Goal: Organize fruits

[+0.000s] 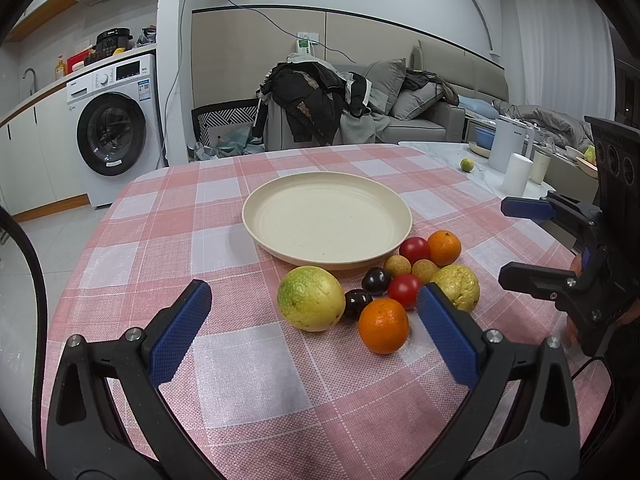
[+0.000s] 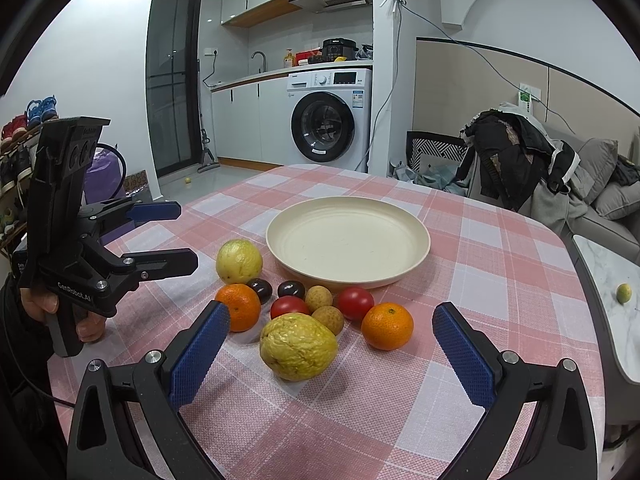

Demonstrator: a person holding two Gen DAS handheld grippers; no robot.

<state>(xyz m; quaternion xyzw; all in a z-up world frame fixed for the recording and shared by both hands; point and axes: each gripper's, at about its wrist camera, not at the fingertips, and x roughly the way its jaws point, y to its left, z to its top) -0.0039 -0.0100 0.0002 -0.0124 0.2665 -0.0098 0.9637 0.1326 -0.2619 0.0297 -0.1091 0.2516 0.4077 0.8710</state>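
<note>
An empty cream plate [image 1: 326, 218] [image 2: 347, 236] sits mid-table on the pink checked cloth. In front of it lies a cluster of fruit: a round green-yellow fruit [image 1: 311, 298] [image 2: 239, 261], a wrinkled yellow fruit [image 1: 458, 286] [image 2: 298, 346], two oranges [image 1: 383, 325] [image 1: 444, 247] [image 2: 387, 325] [image 2: 239, 306], two red tomatoes [image 1: 405, 290] [image 2: 355, 303], two dark plums [image 1: 376, 281] [image 2: 291, 289] and two small tan fruits [image 1: 425, 270] [image 2: 328, 319]. My left gripper [image 1: 314, 312] [image 2: 182, 236] is open, just short of the cluster. My right gripper [image 2: 330, 330] [image 1: 505, 240] is open, with the wrinkled fruit between its fingers' line.
A marble side table [image 1: 440, 156] at the right carries a small lime [image 1: 466, 165] [image 2: 623, 293], a white kettle [image 1: 505, 144] and cups. A washing machine [image 1: 114, 128] and a sofa with clothes [image 1: 320, 100] stand behind the table.
</note>
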